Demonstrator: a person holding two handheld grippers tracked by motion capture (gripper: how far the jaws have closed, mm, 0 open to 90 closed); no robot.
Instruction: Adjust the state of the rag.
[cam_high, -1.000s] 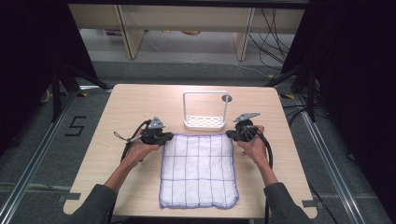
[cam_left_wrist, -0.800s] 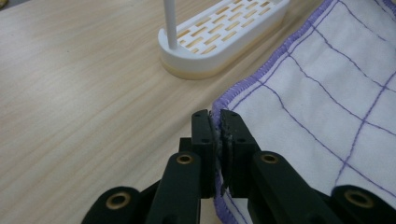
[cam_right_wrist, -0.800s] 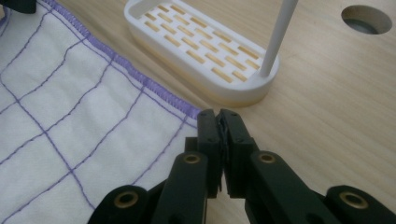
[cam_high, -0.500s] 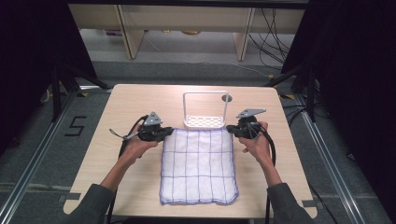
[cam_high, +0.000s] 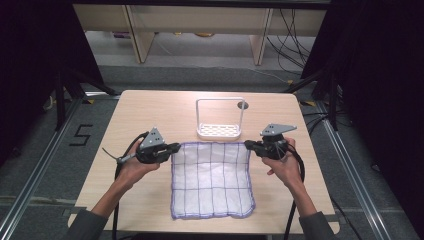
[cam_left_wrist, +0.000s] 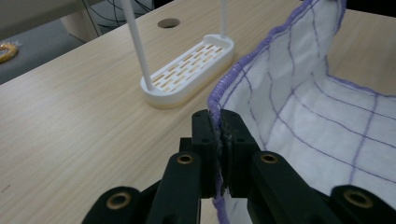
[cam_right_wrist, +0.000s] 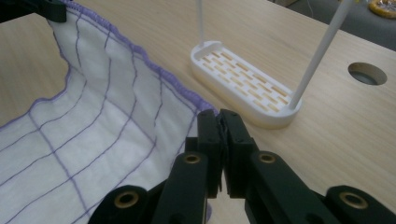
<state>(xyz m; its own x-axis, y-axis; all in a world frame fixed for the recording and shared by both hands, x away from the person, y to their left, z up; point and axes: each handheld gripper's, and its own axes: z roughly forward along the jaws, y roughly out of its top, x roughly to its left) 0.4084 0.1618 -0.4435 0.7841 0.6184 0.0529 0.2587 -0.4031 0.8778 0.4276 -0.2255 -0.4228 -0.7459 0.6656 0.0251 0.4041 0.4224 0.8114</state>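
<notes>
- Cloth (cam_high: 212, 180): far edge now off the tabletop (cam_high: 150, 107), higher than a second ago; near part apparently flat.
- Left hand-held gripper (cam_high: 172, 148) pinches the far-left corner; right hand-held gripper (cam_high: 248, 145) pinches the far-right corner, jaws pressed together on the hem.
- Both hands have risen.
- Judgement: lift under way, likely toward the white rack (cam_high: 220, 131) just beyond.

Left gripper (cam_high: 172, 148) and right gripper (cam_high: 248, 145) face inward, jaws clamped.
</notes>
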